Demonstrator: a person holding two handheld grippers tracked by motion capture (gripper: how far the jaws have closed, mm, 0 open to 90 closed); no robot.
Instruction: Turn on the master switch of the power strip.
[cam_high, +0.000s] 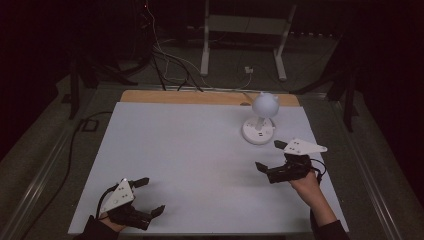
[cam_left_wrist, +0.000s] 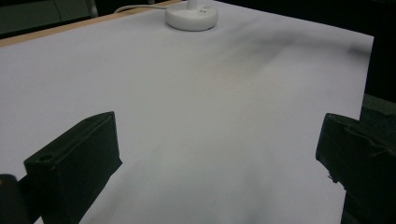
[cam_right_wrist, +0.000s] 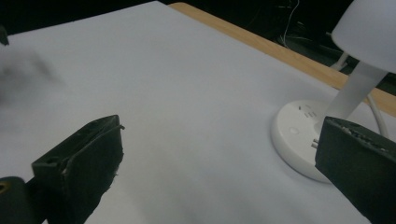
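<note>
A small white desk lamp (cam_high: 261, 116) with a round shade and a disc base stands at the back right of the white table (cam_high: 190, 155). Its base (cam_left_wrist: 192, 17) sits far ahead in the left gripper view. In the right gripper view the lamp base (cam_right_wrist: 299, 140) lies close, just beyond the right-hand jaw, with the shade (cam_right_wrist: 369, 32) above. My right gripper (cam_high: 270, 155) is open a little in front of the lamp, holding nothing. My left gripper (cam_high: 150, 196) rests open near the table's front left corner, jaws wide apart and empty.
A bare wooden strip (cam_high: 200, 97) runs along the table's far edge. The lamp's white cord (cam_high: 247, 75) trails off the back toward a metal stand (cam_high: 245, 35) and loose cables (cam_high: 170, 65) on the dark floor. A black cable (cam_high: 75, 145) hangs past the left side.
</note>
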